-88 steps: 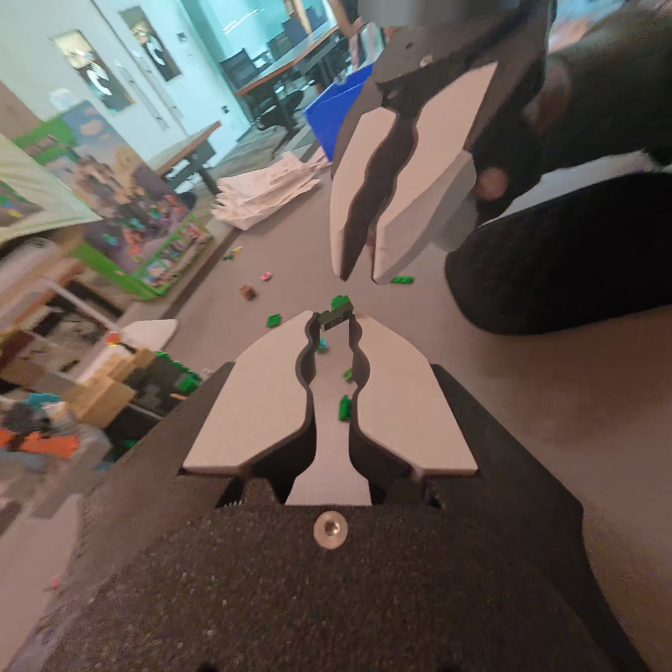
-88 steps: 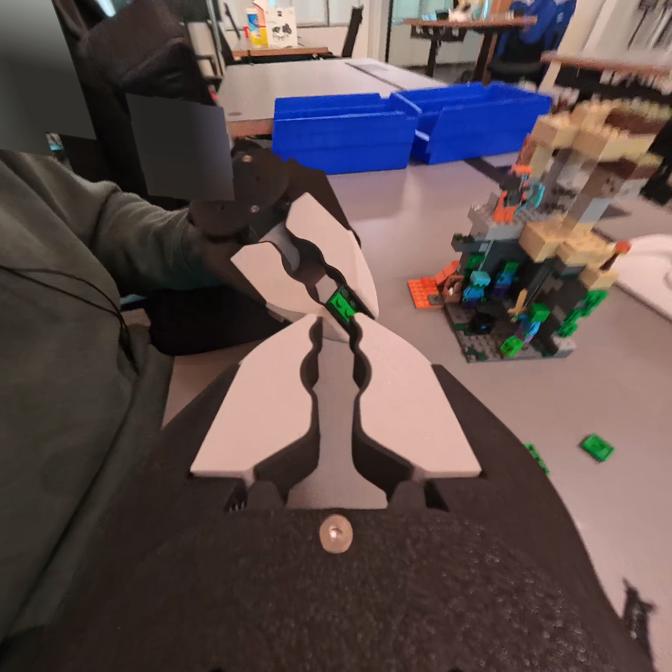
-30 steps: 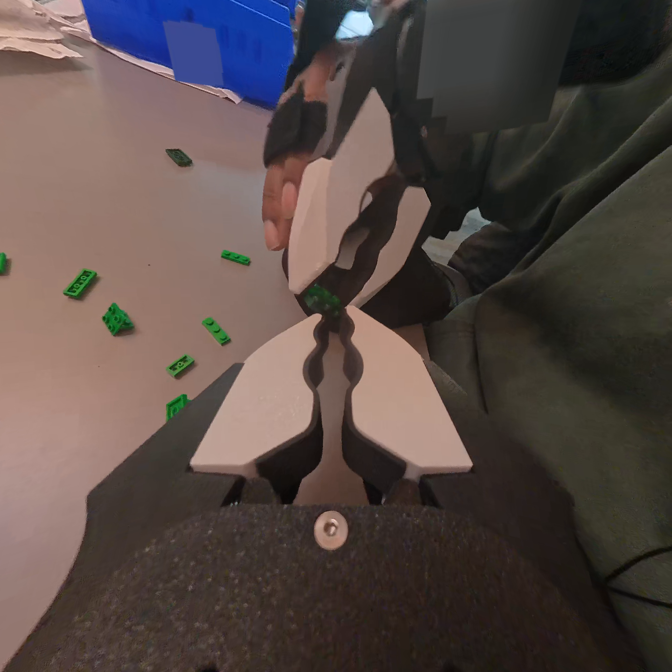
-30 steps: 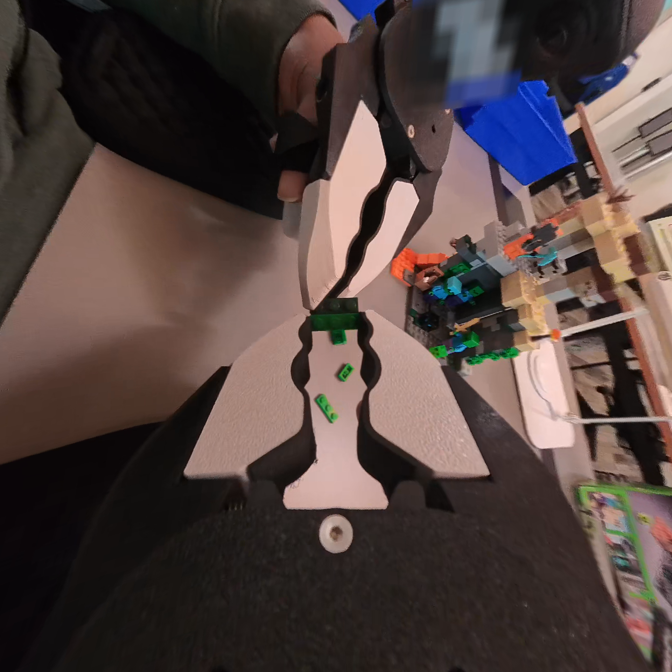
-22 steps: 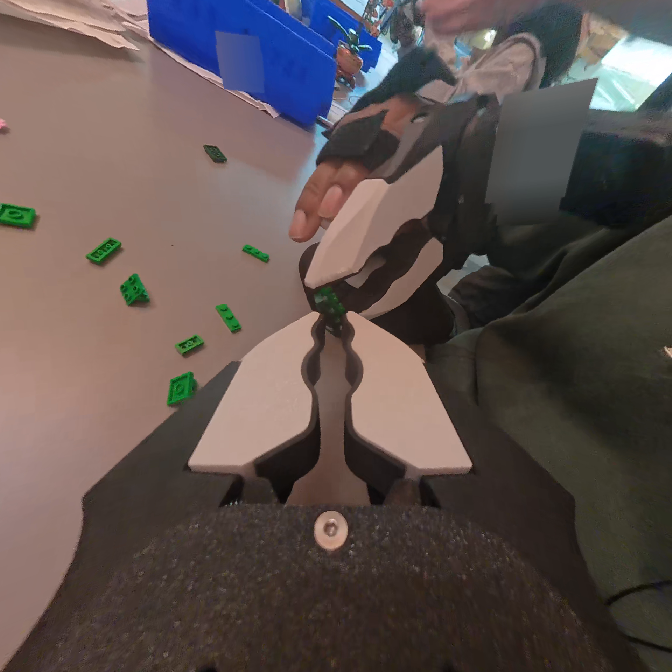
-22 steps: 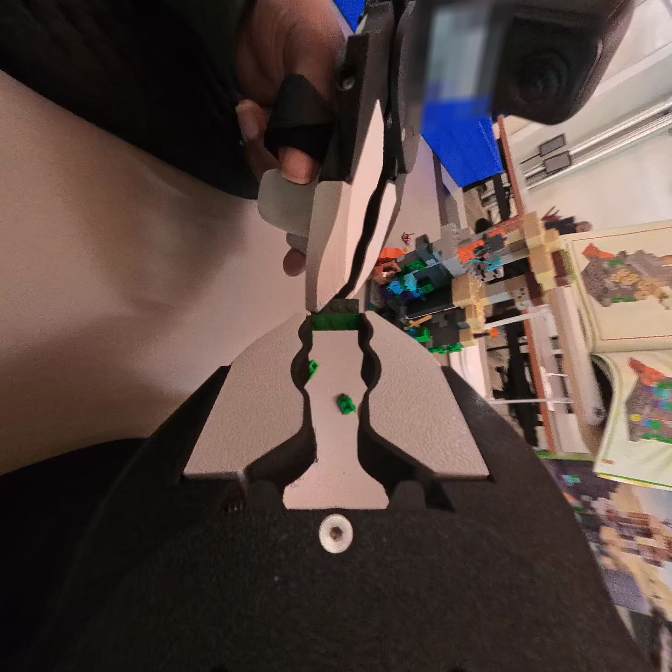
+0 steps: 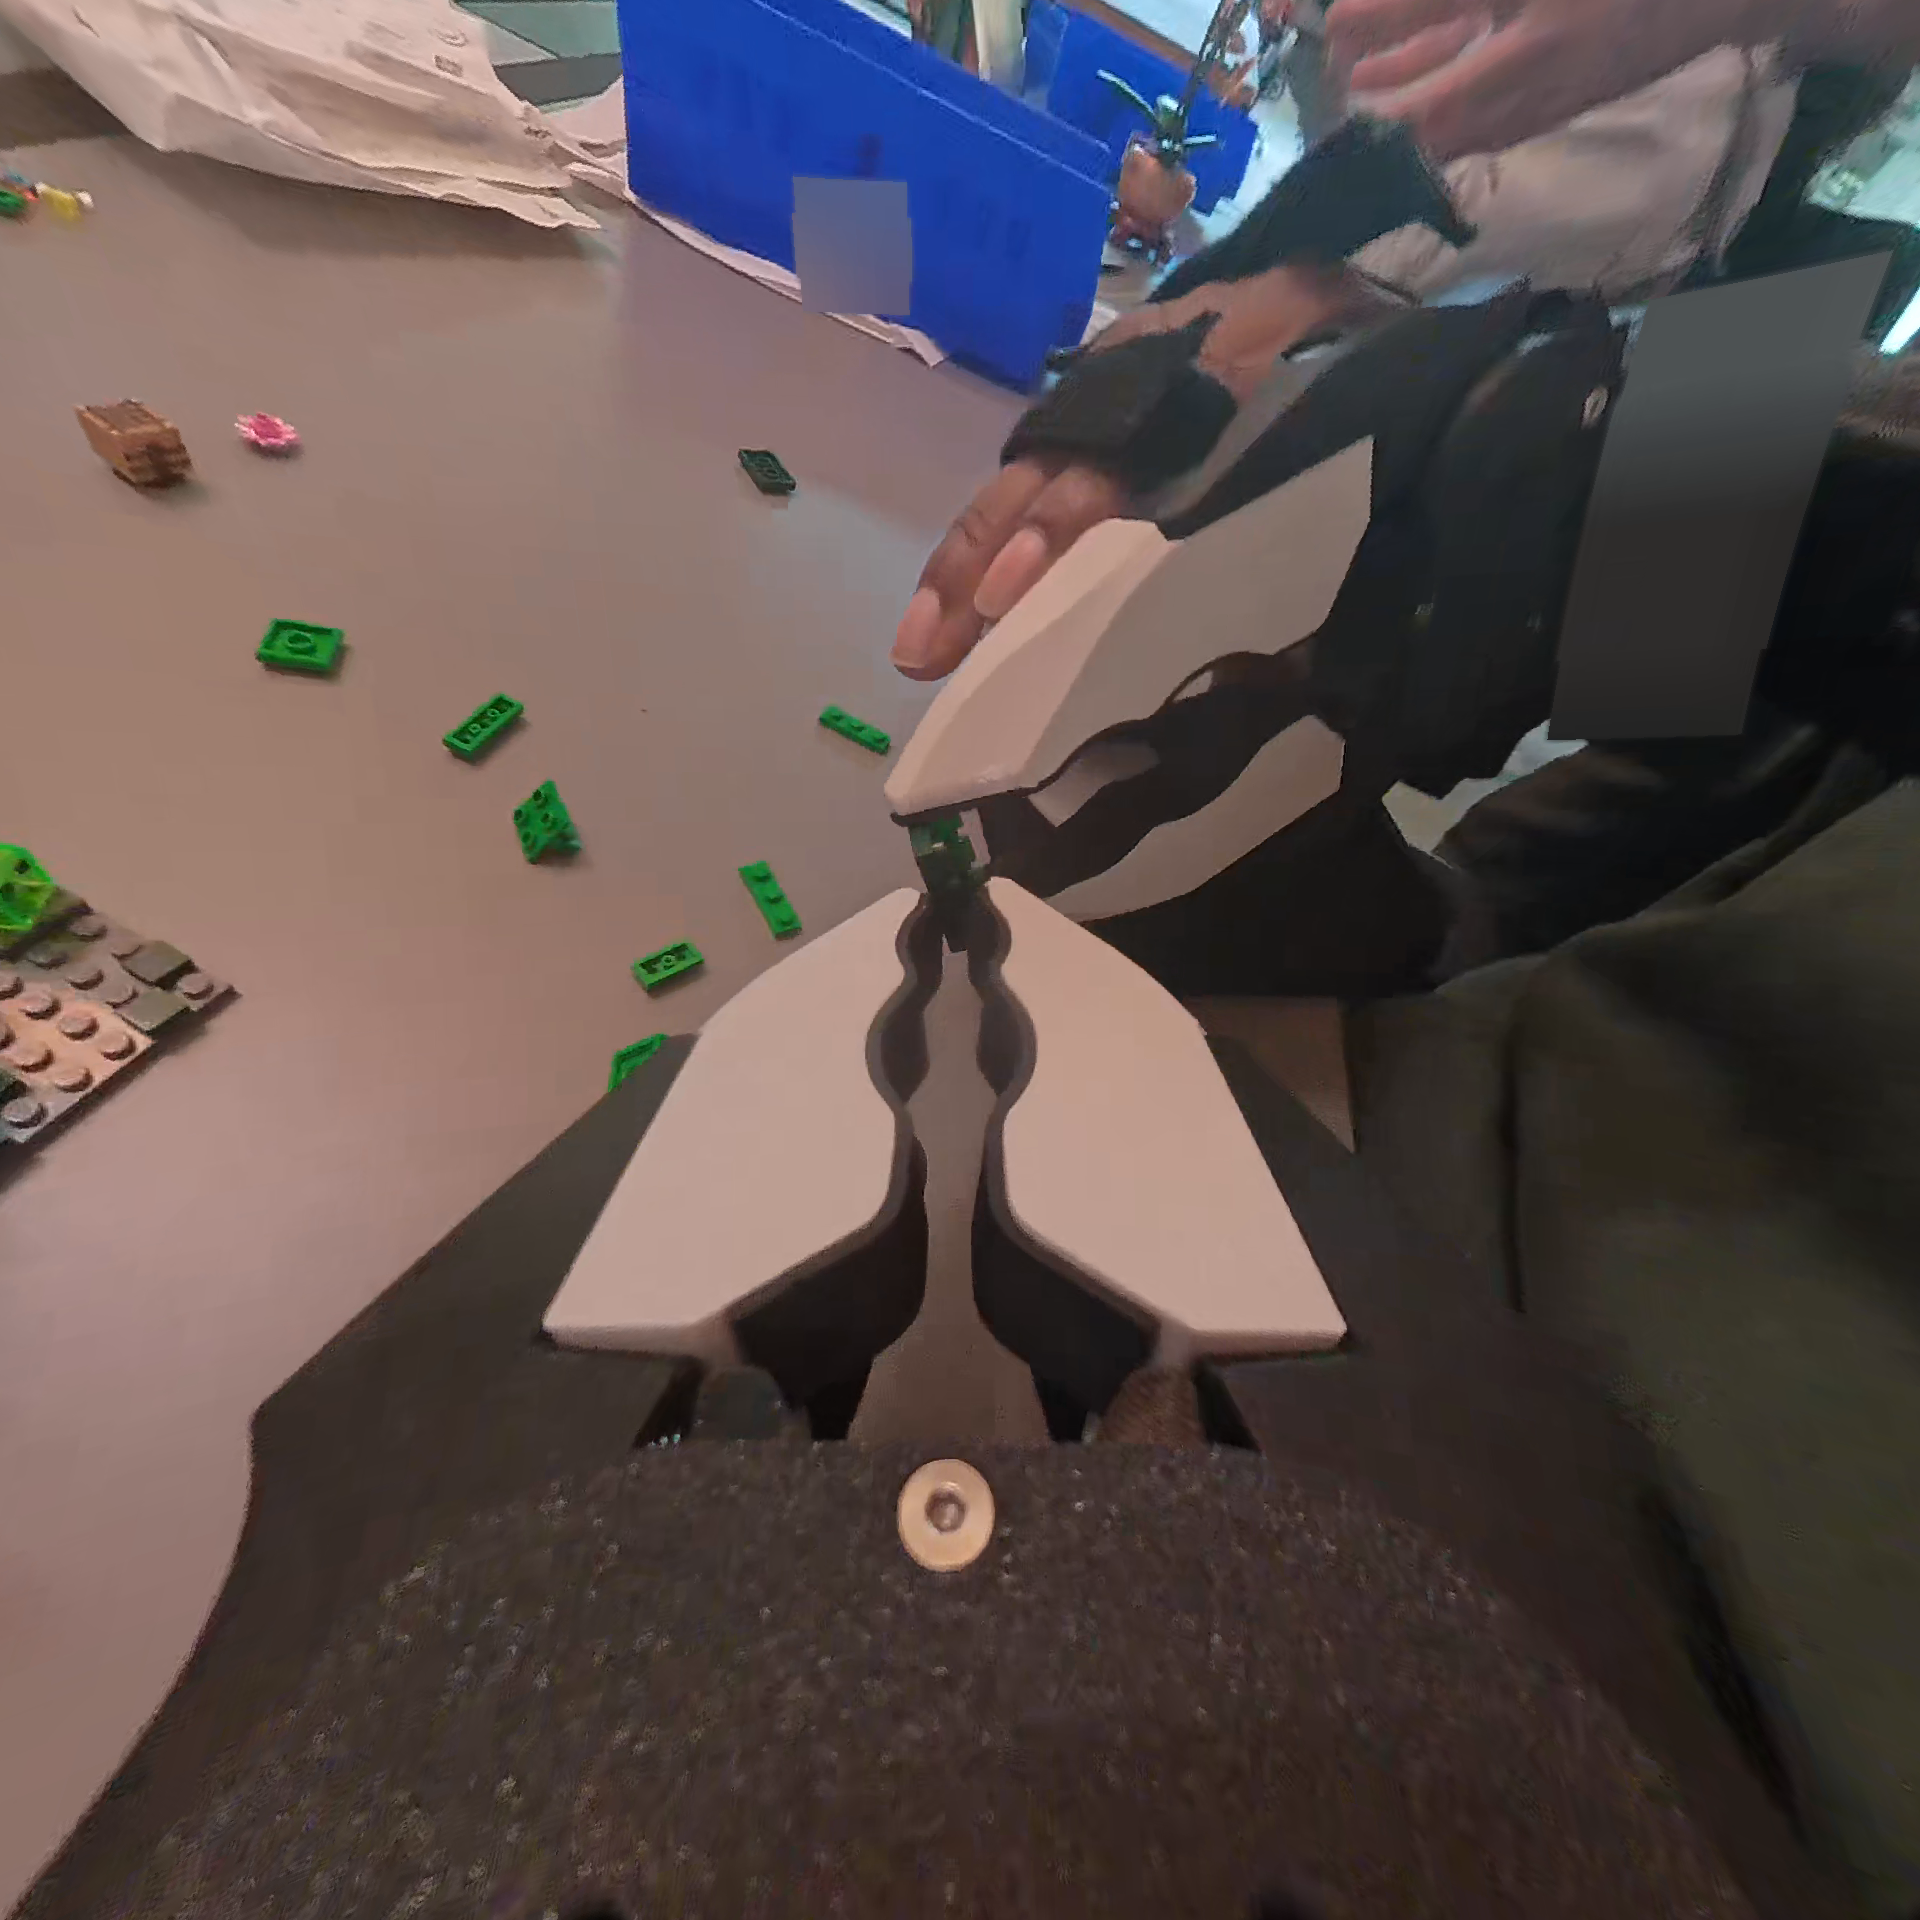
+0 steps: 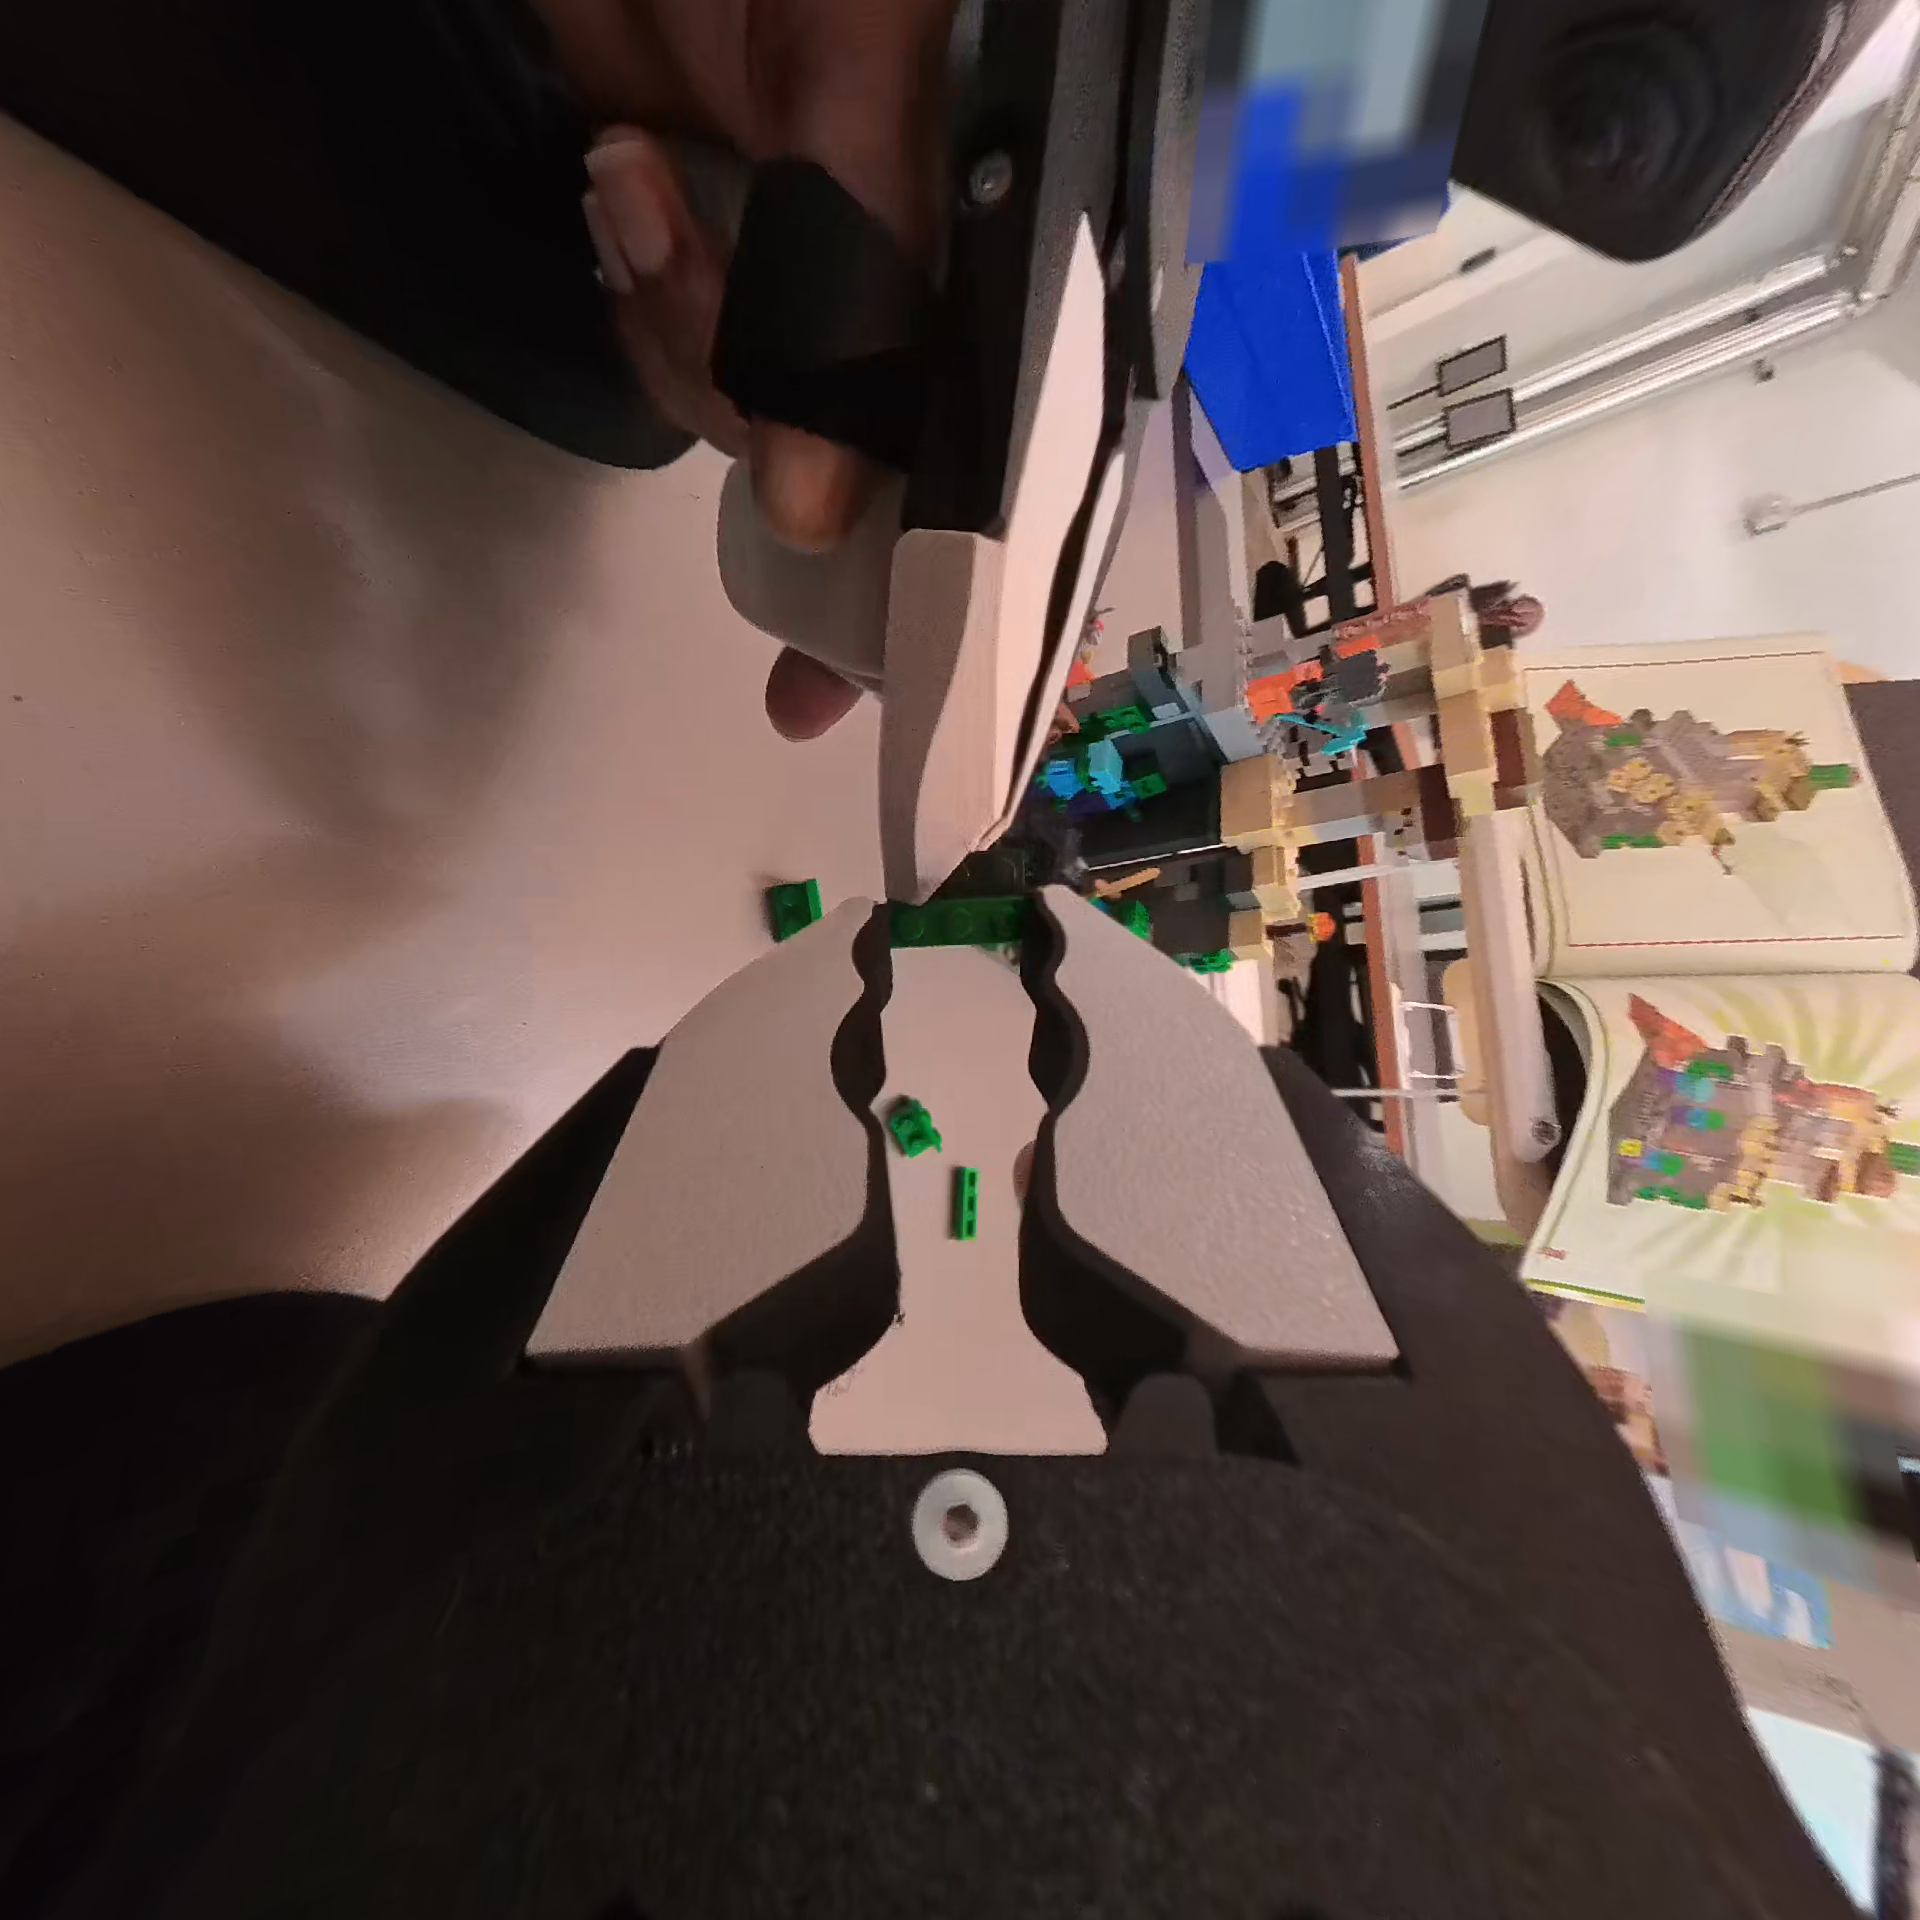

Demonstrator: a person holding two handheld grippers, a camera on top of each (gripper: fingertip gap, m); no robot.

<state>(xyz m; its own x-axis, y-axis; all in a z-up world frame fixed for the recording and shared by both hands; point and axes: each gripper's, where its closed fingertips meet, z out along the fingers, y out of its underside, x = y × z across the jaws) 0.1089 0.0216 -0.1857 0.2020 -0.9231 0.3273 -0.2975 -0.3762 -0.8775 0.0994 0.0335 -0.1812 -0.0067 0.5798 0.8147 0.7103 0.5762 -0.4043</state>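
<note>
My left gripper [image 7: 951,914] has its fingers drawn nearly together, pinching a small dark piece [image 7: 954,930] at the very tips. My right gripper [image 8: 961,925] has its fingers set wider and clamps a green plate [image 8: 956,923] crosswise between the tips.

In the left wrist view the right gripper reaches in from 1 o'clock, my right hand [image 7: 1049,520] around its body, and the two sets of tips meet. The green plate sits against the top of the dark piece, both held up off the grey table [image 7: 520,468]. I cannot tell whether the two are seated together or only touching.

In the left wrist view, loose green plates [image 7: 483,724] lie scattered on the table from 9 to 11 o'clock. A brown block [image 7: 135,457] and a pink flower piece [image 7: 267,431] lie farther out. A grey studded baseplate [image 7: 73,1029] is at 9 o'clock, and blue bins [image 7: 831,135] and papers [image 7: 312,83] are at 12. In the right wrist view a tall brick build [image 8: 1299,790] stands at 2 o'clock, just beyond the tips, with an open instruction booklet [image 8: 1704,810] behind it.
</note>
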